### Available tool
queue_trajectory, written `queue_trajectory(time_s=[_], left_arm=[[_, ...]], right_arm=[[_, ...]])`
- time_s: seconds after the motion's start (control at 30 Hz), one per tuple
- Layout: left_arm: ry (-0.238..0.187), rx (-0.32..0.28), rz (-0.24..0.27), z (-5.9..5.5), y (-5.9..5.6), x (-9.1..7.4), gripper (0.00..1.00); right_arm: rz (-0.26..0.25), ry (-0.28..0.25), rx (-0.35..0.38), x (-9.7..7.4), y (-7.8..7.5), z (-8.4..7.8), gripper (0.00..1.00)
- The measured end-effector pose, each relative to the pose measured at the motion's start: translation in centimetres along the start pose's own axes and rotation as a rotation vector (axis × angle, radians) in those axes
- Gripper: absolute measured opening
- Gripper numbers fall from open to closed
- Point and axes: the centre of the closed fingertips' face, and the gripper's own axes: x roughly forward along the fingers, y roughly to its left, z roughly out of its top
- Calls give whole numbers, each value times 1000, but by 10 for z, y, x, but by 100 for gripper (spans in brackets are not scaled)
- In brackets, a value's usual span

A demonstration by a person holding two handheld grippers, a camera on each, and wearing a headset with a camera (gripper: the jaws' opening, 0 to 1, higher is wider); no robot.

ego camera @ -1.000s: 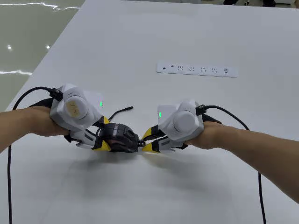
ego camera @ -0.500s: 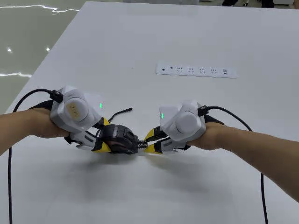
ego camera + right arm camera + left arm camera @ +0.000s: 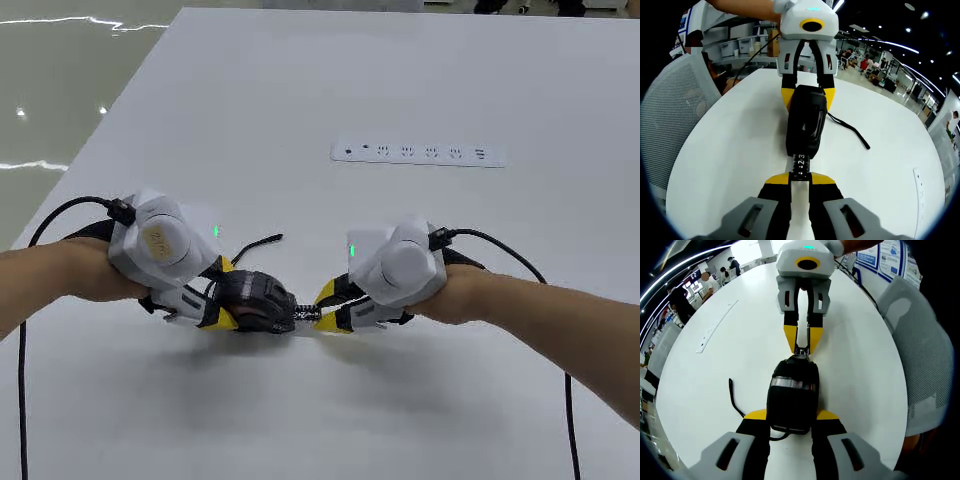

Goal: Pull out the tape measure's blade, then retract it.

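The left gripper [image 3: 792, 416] clamps the rigid tape measure [image 3: 255, 302] by its case. Just to its right, the right gripper [image 3: 800, 180] pinches the thin, springy, likely slippery blade [image 3: 800, 163].

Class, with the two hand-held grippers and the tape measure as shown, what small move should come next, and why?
Probably draw the right hand-held gripper straight away from the left hand-held gripper, which clamps the tape measure. The right jaws pinch the blade, and just a short stretch of it is out.

Blade [image 3: 800, 164] end of the tape measure [image 3: 806, 120] is lying hidden between fingers [image 3: 776, 181] of the right gripper [image 3: 800, 181] (head view: markings too small).
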Motion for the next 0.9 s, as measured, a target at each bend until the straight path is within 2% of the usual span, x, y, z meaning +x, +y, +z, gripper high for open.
queue_trajectory(time_s=[0.9], left_arm=[[20,1,-7,-1,0,1,27]], right_arm=[[-2,2,19,-10,3,-12,11]])
